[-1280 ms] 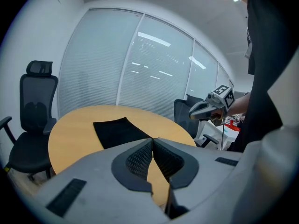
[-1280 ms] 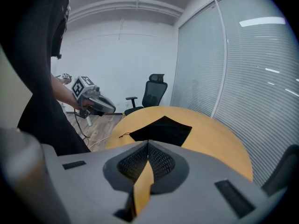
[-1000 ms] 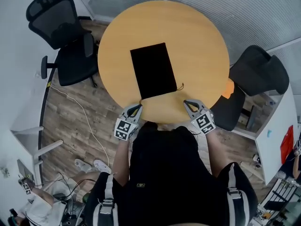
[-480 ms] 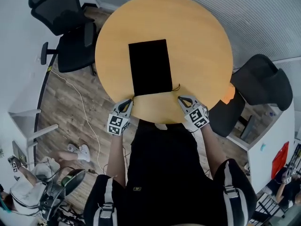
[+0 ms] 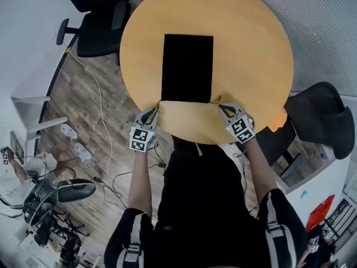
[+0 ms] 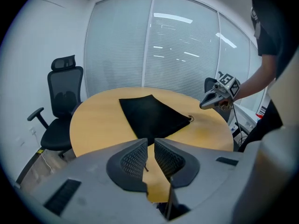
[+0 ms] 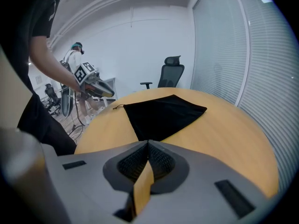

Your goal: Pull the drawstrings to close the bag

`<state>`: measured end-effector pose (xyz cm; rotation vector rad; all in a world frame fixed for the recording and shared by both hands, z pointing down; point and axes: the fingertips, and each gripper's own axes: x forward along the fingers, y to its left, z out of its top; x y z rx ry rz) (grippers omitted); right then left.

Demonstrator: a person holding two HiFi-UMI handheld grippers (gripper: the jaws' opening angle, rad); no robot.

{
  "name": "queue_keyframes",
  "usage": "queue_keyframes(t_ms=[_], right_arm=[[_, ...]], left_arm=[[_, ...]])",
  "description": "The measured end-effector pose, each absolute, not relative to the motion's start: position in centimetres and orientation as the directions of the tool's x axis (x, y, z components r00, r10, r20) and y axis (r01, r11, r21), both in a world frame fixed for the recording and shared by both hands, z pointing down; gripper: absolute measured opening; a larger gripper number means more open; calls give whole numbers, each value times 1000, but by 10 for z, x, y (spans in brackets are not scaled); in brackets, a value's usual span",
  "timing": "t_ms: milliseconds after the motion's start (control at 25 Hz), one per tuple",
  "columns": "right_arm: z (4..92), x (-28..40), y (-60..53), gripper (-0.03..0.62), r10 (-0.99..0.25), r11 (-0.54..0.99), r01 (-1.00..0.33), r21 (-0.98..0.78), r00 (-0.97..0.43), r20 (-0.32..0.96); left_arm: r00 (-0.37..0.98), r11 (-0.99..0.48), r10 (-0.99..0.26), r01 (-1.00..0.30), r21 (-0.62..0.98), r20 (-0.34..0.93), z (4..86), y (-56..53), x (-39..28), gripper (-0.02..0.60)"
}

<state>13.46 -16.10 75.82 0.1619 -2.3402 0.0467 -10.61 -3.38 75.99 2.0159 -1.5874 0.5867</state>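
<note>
Bag [image 5: 187, 67]: flat, mouth uncinched.
Left gripper [image 5: 153, 111]: fingers [image 6: 134, 160] pinching drawstring [image 6: 145, 168] beside bag's corner.
Right gripper [image 5: 225, 108]: fingers [image 7: 161, 161] together.
Remaining: the pull.

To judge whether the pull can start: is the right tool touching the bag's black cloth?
Apart. The left gripper view shows a strip of table between the right tool and the bag.
</note>
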Motion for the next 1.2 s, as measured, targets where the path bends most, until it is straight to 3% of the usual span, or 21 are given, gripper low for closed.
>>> queue_keyframes(t_ms=[120, 240, 440, 520, 840, 1080, 1200], right_arm=[[762, 130, -164, 57, -92, 995, -87, 44, -677, 730], [768, 127, -166, 57, -87, 996, -61, 62, -666, 741], [778, 127, -168, 61, -79, 997, -30, 78, -641, 764], [781, 125, -167, 101, -78, 996, -9, 93, -631, 772], [806, 115, -166, 156, -53, 978, 139, 158, -564, 824], [821, 110, -165, 156, -25, 960, 227, 163, -511, 859], [826, 110, -163, 91, -5, 966, 223, 131, -490, 872]], left_arm=[[201, -159, -762, -980, 123, 616, 768, -30, -110, 40], [178, -140, -768, -984, 109, 615, 781, -28, -117, 97], [179, -141, -763, -984, 110, 621, 792, -34, -117, 114], [187, -152, -757, -982, 108, 626, 800, -36, -118, 117], [202, -230, -712, -972, 47, 673, 821, -50, -106, 137], [185, -243, -692, -970, 17, 698, 829, -54, -106, 137], [180, -242, -696, -970, 9, 695, 829, -54, -109, 137]])
